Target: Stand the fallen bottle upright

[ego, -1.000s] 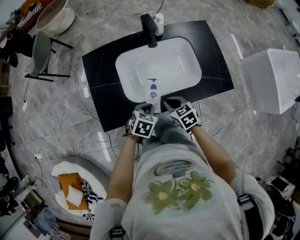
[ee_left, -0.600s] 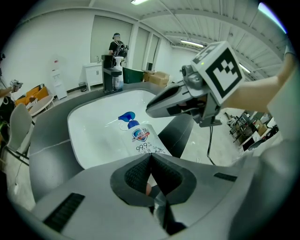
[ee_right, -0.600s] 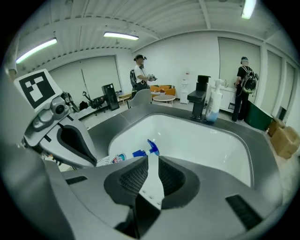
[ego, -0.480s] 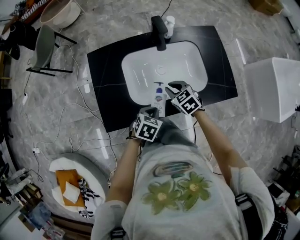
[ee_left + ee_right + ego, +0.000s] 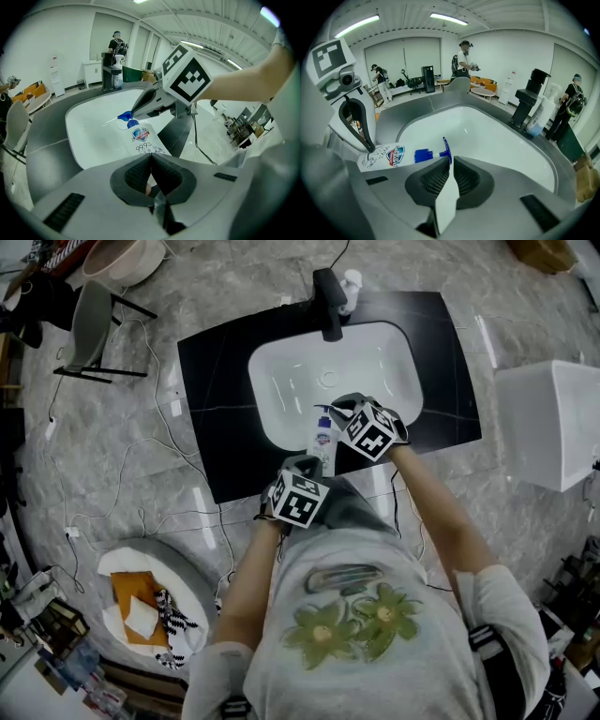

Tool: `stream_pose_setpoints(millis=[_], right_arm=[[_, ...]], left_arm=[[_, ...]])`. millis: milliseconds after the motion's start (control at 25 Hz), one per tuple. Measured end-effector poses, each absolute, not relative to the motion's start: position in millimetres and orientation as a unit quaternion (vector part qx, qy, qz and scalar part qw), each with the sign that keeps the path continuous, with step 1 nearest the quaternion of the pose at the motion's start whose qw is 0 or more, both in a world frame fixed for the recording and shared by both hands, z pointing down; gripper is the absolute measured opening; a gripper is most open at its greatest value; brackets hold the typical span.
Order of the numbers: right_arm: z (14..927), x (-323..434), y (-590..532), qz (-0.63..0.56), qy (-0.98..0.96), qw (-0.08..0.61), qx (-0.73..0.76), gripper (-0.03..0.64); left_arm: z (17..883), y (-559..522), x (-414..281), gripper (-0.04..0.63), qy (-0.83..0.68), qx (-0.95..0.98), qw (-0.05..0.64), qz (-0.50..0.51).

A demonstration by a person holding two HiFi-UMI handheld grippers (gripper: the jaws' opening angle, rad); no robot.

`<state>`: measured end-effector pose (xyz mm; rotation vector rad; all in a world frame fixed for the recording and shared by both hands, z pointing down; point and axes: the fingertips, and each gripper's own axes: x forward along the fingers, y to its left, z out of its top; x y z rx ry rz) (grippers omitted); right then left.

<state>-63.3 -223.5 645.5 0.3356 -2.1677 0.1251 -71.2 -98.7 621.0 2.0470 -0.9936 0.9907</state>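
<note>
A white soap bottle [image 5: 324,440] with a blue pump lies on its side at the front edge of the white sink [image 5: 281,399], pump toward the basin. My right gripper [image 5: 330,414] is shut, its tips pinching the blue pump spout [image 5: 446,149]. My left gripper [image 5: 312,465] is shut, with its tips against the bottle's bottom end [image 5: 365,161]. In the left gripper view the bottle [image 5: 143,140] runs away from my closed tips [image 5: 151,157] toward the right gripper [image 5: 133,114]. The bottle's label [image 5: 396,155] faces up.
The sink is set in a black counter [image 5: 216,381]. At its far rim stand a black faucet [image 5: 328,301] and a small white bottle [image 5: 351,282]. A white box [image 5: 553,418] stands to the right. Cables trail over the marble floor [image 5: 141,484]. People stand in the background.
My right gripper has left its place beside the left one at the counter's front and moved out over the sink to the pump head, rolling as it went. The left gripper stayed put.
</note>
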Motion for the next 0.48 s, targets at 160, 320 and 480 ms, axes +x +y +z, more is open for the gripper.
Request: stream_pose_setpoints(millis=[160, 320, 480], right_arm=[[642.1, -66.2, -223.2, 0.032, -0.883, 0.453, 0.116, 0.046], [637.8, -63.5, -223.3, 0.031, -0.885, 0.449, 0.118, 0.044], [626.5, -61.1, -223.1, 0.014, -0.886, 0.443, 0.133, 0.044]], left_arm=[[621.9, -99.2, -73.3, 0.018, -0.374, 0.781, 0.328, 0.377], [622.5, -99.8, -75.0, 0.018, -0.378, 0.781, 0.326, 0.376], [619.3, -99.9, -75.6, 0.018, -0.381, 0.782, 0.32, 0.375]])
